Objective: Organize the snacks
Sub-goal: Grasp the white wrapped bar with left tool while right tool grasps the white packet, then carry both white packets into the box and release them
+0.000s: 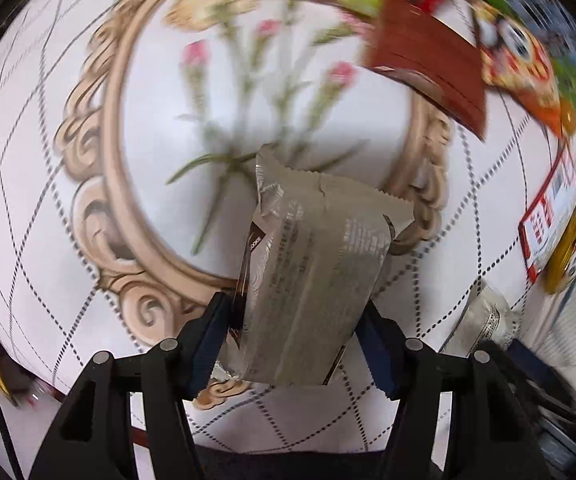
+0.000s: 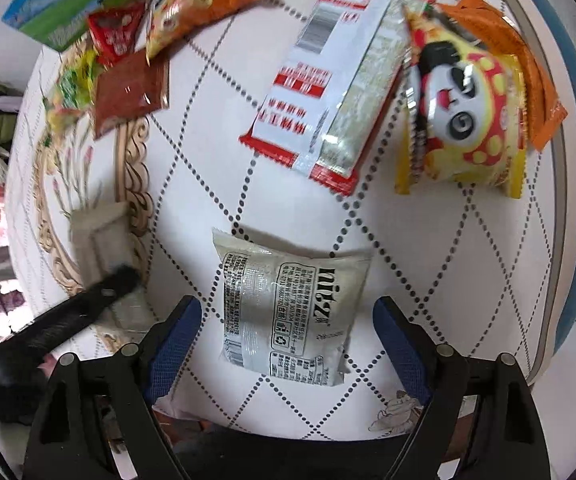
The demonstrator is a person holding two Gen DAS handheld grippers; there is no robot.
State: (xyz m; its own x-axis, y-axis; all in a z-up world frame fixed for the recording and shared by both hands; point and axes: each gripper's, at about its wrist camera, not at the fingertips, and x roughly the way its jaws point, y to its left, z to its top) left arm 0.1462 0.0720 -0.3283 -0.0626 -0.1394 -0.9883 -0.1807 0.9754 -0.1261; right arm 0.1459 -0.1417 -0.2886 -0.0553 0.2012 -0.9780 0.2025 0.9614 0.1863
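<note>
My left tongs (image 1: 296,344) clamp the beige packet (image 1: 312,280) above the counter's gold oval frame (image 1: 99,184). My right tongs (image 2: 288,344) gape empty around the silver packet (image 2: 288,312) beside that frame. Most snacks remain scattered beyond it, I judge.

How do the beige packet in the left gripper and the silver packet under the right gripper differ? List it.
The beige packet is clamped between the left gripper pads, lifted off the tablecloth; the silver packet lies flat on the cloth, between the open right gripper fingers, untouched. The beige one is matte with faint print; the silver one is glossy with bold black text. Both are sealed, with serrated ends.
</note>
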